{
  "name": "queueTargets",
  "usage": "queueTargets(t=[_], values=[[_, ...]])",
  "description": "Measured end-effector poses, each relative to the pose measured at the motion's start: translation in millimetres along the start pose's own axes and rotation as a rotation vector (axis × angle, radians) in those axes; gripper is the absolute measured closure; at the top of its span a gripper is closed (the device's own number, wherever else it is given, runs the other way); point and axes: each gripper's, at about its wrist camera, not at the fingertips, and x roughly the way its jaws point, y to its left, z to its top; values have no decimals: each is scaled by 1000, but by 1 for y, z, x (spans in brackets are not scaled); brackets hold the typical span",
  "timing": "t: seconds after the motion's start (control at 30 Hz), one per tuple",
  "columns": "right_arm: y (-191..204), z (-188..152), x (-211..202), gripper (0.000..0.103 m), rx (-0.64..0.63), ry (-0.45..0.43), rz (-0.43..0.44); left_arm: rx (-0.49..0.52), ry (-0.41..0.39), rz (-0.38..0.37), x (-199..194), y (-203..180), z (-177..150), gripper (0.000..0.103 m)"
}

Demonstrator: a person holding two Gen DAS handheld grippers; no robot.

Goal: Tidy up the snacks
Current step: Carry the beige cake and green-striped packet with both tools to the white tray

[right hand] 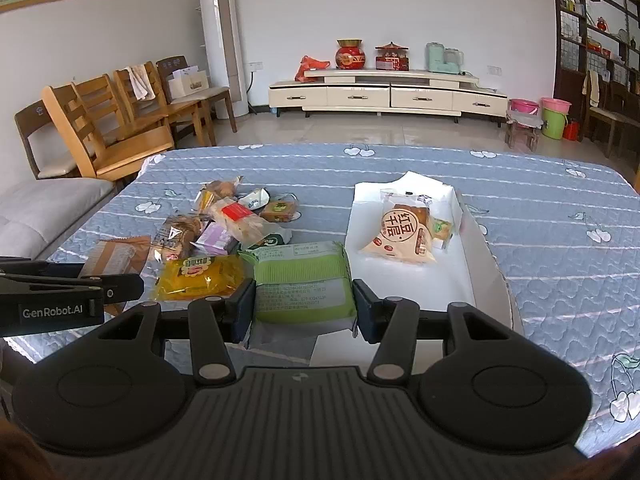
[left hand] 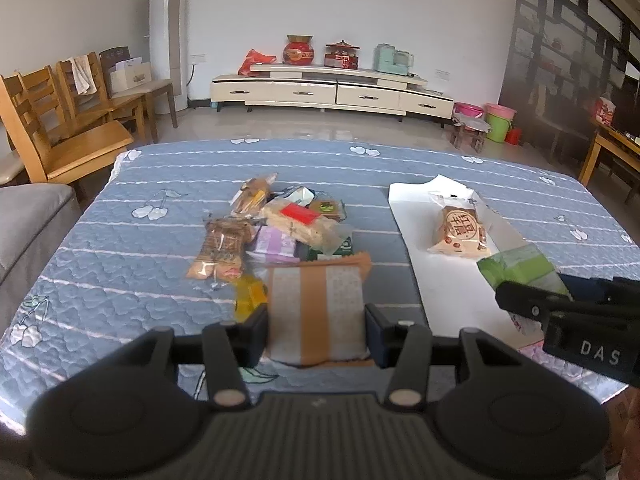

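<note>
Snacks (left hand: 280,224) on blue quilted cloth (left hand: 140,272) (pale walls)

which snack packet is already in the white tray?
The red-bean bun packet, cream with a round brown label, lies in the white tray. The green packet is in the right claw, the brown-striped packet in the left claw.

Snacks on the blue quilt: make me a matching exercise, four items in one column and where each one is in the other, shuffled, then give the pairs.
Items
1. green packet
2. brown packet
3. red bean pastry
4. yellow packet

Places
A. lying in the white tray
B. between the left gripper fingers
C. between the right gripper fingers
D. loose on the quilt, by the pile

Pairs: 1-C, 2-B, 3-A, 4-D
</note>
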Motion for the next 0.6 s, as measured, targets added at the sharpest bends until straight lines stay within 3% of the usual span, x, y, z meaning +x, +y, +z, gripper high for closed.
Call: queueTargets(t=[0.6], values=[[-13,0,0,40,51,-3,-64,31,4,-39,12,-24,10,55]])
